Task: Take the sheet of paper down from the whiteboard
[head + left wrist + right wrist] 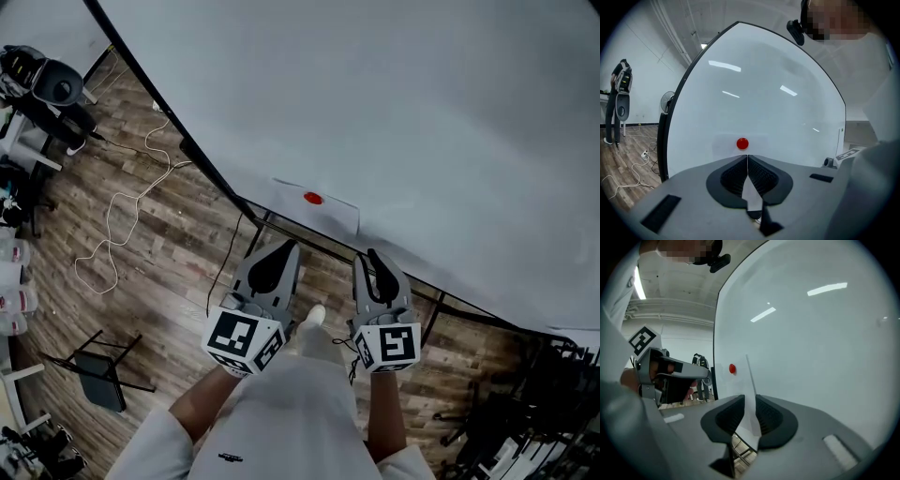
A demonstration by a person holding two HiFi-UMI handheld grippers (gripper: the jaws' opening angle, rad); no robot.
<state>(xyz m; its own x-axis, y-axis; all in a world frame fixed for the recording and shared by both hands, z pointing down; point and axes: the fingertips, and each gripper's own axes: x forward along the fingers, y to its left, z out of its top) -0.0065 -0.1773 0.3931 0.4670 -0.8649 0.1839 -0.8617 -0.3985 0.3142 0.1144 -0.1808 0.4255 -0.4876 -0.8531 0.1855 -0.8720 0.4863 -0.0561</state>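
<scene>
The white sheet of paper (319, 208) hangs low on the whiteboard (422, 112), pinned by a red magnet (313, 198). My left gripper (287, 247) is shut and empty just below the sheet's lower edge. In the left gripper view the magnet (742, 143) sits straight above the closed tips (747, 158). My right gripper (373, 255) is below the sheet's right corner. In the right gripper view its jaws (750, 401) stand apart. The sheet's right edge (750, 376) runs down into the gap, and neither pad presses on it. The magnet (732, 368) shows to the left.
The whiteboard's dark lower frame and stand legs (246, 217) run just past the gripper tips. Cables (122, 220) trail over the wood floor at left, near dark equipment (47, 89) and a small black stand (98, 375). More black gear (548, 403) sits at lower right.
</scene>
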